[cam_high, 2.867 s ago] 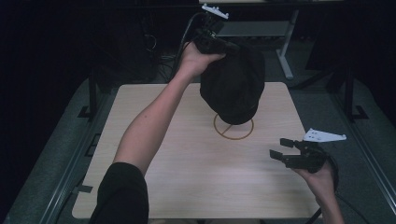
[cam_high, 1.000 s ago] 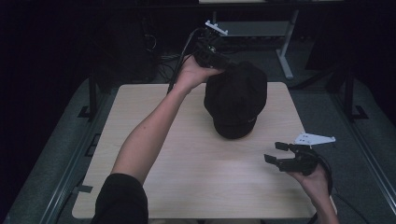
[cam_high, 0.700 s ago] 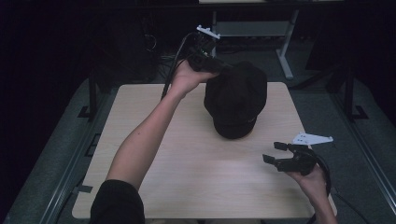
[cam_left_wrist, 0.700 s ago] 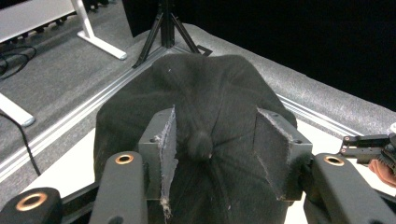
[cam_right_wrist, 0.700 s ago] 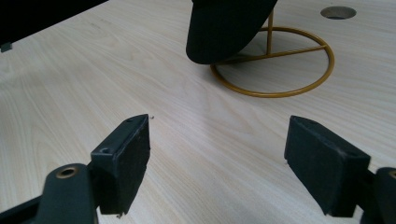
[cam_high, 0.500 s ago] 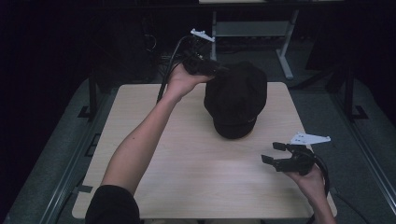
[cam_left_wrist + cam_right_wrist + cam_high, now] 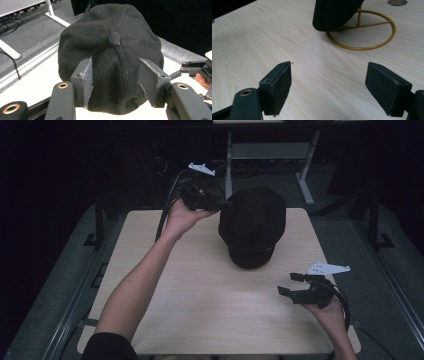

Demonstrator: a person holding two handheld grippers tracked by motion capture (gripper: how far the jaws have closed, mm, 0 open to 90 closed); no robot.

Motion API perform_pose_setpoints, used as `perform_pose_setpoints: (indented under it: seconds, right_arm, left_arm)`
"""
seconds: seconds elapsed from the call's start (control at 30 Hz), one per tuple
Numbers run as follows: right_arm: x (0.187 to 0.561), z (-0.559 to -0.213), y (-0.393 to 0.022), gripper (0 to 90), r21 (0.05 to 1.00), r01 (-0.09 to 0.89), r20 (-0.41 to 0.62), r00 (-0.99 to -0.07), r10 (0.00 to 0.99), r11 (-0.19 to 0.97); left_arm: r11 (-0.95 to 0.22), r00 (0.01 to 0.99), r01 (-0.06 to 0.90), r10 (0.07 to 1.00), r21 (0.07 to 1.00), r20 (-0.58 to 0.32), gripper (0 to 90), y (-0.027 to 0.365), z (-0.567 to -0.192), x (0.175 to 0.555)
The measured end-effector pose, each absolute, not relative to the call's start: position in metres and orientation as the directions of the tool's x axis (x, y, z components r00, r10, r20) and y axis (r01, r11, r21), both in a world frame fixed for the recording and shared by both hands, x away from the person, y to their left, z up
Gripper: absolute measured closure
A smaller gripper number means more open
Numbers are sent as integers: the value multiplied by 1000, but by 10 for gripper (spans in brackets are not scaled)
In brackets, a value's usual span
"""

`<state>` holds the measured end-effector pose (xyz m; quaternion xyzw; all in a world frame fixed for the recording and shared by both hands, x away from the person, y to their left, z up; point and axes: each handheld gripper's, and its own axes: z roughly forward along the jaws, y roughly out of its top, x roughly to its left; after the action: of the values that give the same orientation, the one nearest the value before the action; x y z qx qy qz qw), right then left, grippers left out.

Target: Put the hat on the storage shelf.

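Beside the black cap — left gripper, jaws just opening, apart.

You have a pale wood-grain surface in front of you, with a round hole near its far edge. Beyond it, on the grey floor, stands a white desk frame with a splayed foot. Black cables lie on that floor beside another white leg.

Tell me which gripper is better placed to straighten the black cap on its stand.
Left. The left gripper sits right at the cap, open jaws framing it. The right gripper hovers open over bare table.
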<state>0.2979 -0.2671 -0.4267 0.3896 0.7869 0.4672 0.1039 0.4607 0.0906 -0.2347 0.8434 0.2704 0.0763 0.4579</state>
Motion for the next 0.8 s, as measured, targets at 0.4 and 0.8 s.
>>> perform_pose_setpoints:
  seconds: [0.4,0.8]
  right_arm:
    - [299,-431,-268,209,813,525,195,-652,733,251]
    - [298,-431,-267,209,814,528,196,-645,739,245]
  left_arm:
    - [-426,839,396,527,813,-132,413,113,-248,445]
    - [-413,835,403,530,817,-144,372,138,-261,429]
